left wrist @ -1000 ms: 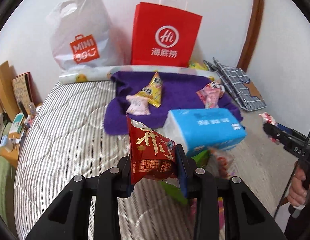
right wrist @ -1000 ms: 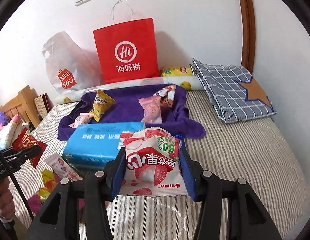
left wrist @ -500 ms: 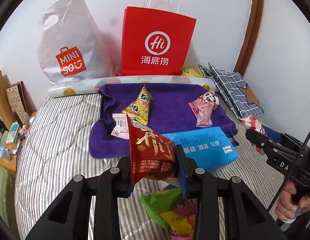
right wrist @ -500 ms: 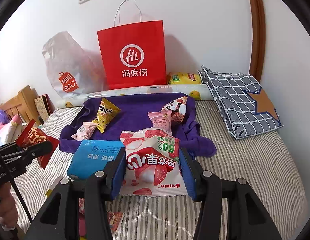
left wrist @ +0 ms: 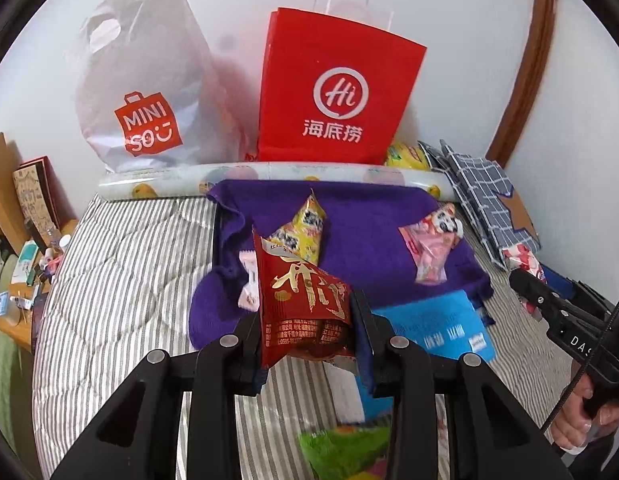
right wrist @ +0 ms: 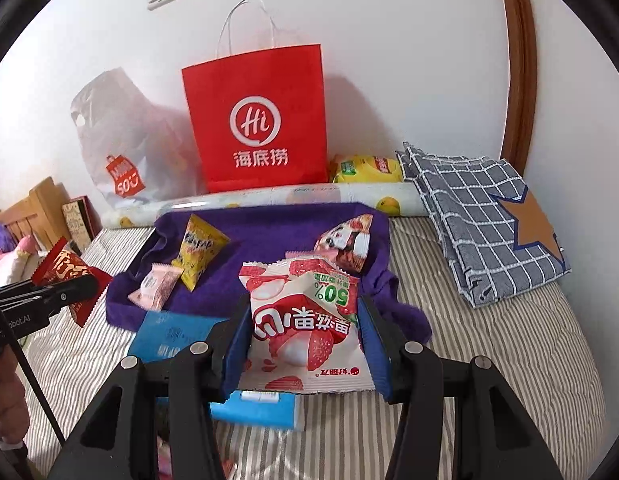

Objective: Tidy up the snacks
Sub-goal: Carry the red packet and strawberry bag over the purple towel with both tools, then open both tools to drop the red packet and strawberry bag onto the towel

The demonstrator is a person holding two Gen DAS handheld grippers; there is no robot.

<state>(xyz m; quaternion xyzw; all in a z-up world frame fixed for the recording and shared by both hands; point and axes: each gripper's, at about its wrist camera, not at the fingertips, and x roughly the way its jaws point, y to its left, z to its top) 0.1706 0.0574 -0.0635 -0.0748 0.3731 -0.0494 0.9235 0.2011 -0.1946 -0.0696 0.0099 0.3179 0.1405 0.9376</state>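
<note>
The left gripper [left wrist: 307,330] was clamped on a red snack packet [left wrist: 303,304], held upright above the striped bed [left wrist: 121,280]; the right gripper [right wrist: 305,340] was closed on a white strawberry packet [right wrist: 305,320], held above the near edge of a purple towel [right wrist: 269,236]; on the towel's left part lay a yellow packet [right wrist: 199,250] with a small pink packet [right wrist: 155,286] just beside it on its near side; on its right part lay a panda-printed packet [right wrist: 345,244], partly hidden behind the strawberry packet; a blue tissue pack [right wrist: 169,336] lay on the bed at the towel's near edge, below and between the two grippers; in the left wrist view a green wrapper [left wrist: 341,448] showed blurred at the near edge, under the gripper; at the far side a patterned roll [right wrist: 289,196] ran along the towel, and behind it stood a red paper bag [right wrist: 261,120] against the wall, with a white plastic bag [right wrist: 125,144] to its left and a yellow chip bag [right wrist: 365,168] to its right; a checked folded cloth [right wrist: 481,216] with an orange star lay on the far right of the bed; a wooden bedside table [left wrist: 9,320] with small clutter stood at the left.
</note>
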